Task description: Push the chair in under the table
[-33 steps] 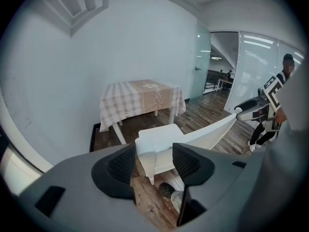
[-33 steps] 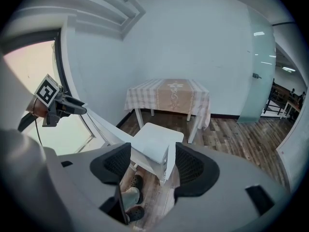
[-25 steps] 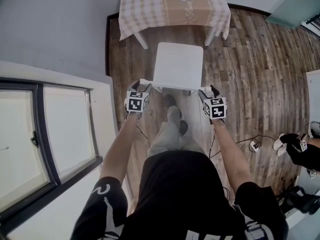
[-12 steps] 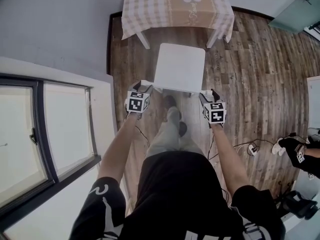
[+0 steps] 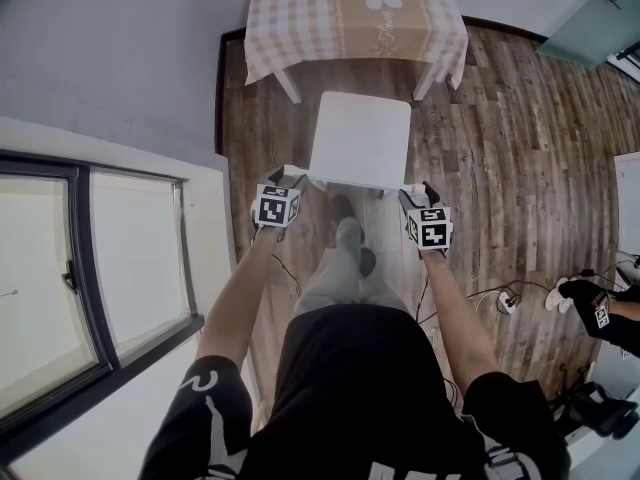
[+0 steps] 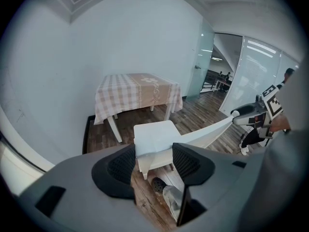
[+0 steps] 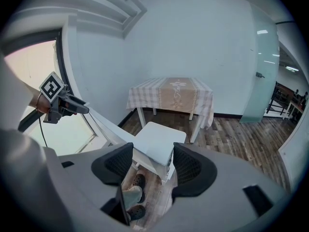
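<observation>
A white chair point(image 5: 360, 138) stands on the wood floor, its seat facing the table point(image 5: 300, 8), which wears a checked cloth with a flower print. The seat's front edge lies just short of the table's near edge. My left gripper point(image 5: 285, 180) is shut on the left end of the chair's backrest, and my right gripper point(image 5: 418, 193) is shut on the right end. In the left gripper view the white rail fills the gap between the jaws point(image 6: 153, 161) and runs off to the right gripper point(image 6: 246, 114). The right gripper view point(image 7: 152, 161) mirrors this, with the seat point(image 7: 157, 141) beyond.
A grey wall and a large window point(image 5: 90, 268) run along the left. My shoes point(image 5: 345, 233) stand just behind the chair. Cables and a power strip point(image 5: 508, 293) lie on the floor at right, near another person's gloved hand point(image 5: 590, 303). A glass door point(image 5: 590, 18) is at far right.
Chair and both grippers keep nearly the same place, with only a slight shift of the view. The gloved hand at the right edge has moved a little.
</observation>
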`<action>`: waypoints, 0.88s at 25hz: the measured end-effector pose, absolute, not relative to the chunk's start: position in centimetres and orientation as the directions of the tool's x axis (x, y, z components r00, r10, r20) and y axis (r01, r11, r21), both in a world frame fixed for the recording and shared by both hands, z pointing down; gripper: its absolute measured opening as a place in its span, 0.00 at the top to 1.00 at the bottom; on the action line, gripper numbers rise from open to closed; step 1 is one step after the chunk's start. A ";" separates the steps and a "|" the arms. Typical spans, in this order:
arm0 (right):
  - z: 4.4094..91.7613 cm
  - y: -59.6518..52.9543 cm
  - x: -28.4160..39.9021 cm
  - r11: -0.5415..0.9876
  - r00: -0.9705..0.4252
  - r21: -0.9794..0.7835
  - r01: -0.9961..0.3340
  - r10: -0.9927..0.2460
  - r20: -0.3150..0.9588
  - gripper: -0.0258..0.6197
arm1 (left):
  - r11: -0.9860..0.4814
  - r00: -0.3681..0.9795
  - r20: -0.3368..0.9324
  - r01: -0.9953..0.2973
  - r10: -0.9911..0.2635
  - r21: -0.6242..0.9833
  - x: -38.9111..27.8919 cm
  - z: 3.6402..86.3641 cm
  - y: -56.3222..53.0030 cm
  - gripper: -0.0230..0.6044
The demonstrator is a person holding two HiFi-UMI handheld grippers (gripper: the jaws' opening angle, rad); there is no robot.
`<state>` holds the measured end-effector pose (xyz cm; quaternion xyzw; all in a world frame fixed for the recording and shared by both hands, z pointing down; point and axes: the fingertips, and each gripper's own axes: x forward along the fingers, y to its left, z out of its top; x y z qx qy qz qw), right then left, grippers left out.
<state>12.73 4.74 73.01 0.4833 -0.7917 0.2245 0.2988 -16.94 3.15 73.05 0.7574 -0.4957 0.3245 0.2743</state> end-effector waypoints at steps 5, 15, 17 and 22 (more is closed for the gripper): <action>73.1 4.3 13.0 0.421 -0.341 -0.061 -0.905 -0.633 0.695 0.53 | -0.361 0.312 0.763 -0.926 -0.566 0.111 -16.7 73.2 2.9 0.58; 72.8 3.5 13.1 0.417 -0.335 -0.055 -0.907 -0.638 0.694 0.54 | -0.357 0.306 0.761 -0.928 -0.573 0.105 -16.8 72.9 2.2 0.56; 72.7 3.4 13.0 0.414 -0.326 -0.042 -0.909 -0.646 0.690 0.54 | -0.360 0.311 0.751 -0.927 -0.583 0.105 -16.9 72.9 2.0 0.57; 72.4 2.6 12.8 0.422 -0.336 -0.043 -0.906 -0.652 0.679 0.54 | -0.367 0.322 0.725 -0.924 -0.609 0.103 -17.1 72.6 1.0 0.57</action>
